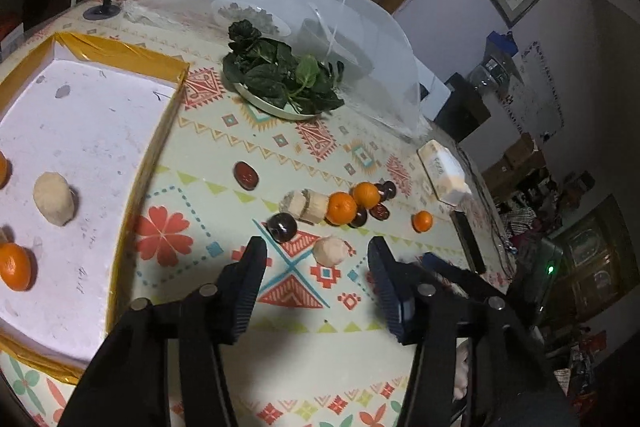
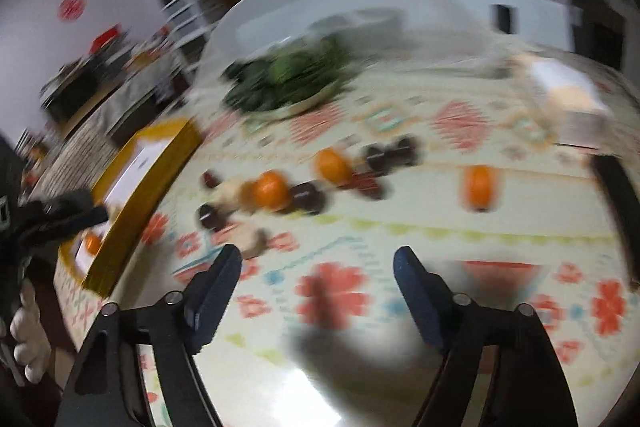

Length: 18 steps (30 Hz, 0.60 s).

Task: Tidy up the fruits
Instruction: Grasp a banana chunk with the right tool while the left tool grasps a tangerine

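Patterned tablecloth (image 1: 224,163) covers the table, where loose fruit lies in a rough row, oranges (image 1: 340,207), dark plums (image 1: 282,227) and a pale peeled piece (image 1: 331,250), seemingly waiting to be sorted into the gold-edged tray (image 1: 132,57), which already holds two oranges (image 1: 14,266) and a pale lump (image 1: 54,198). Both the left gripper (image 1: 316,259) and the right gripper (image 2: 318,261) hover spread and empty, the left probably lined up on that pale piece just ahead of it. Spinach fills a plate (image 1: 276,109) beside a mesh food cover (image 1: 320,11).
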### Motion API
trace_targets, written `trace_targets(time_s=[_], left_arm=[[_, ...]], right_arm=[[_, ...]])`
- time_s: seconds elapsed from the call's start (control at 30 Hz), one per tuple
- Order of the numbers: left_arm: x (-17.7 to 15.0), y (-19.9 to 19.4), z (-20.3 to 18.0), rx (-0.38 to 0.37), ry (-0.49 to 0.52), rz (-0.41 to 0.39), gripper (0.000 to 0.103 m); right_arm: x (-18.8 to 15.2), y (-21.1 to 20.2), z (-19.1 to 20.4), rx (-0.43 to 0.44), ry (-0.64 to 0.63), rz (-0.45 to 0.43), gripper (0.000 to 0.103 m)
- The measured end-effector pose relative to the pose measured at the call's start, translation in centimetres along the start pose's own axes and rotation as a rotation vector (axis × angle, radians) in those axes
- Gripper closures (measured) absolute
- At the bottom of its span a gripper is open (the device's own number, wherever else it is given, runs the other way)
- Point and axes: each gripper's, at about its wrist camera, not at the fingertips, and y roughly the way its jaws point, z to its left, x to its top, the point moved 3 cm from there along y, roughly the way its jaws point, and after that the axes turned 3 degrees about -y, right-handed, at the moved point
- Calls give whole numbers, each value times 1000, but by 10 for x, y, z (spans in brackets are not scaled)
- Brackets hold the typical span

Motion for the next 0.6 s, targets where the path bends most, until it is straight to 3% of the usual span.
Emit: trace_targets(time_s=[0.27, 0.43, 0.6], left_arm=[[16, 9, 0, 44, 37, 3, 50], [20, 38, -7, 58, 69, 55, 50], [20, 62, -19, 68, 117, 98, 50]], right_arm=[[-1, 56, 42, 15, -93, 81, 33], [-3, 67, 39, 14, -64, 103, 72], [-10, 50, 19, -10, -24, 86, 72]])
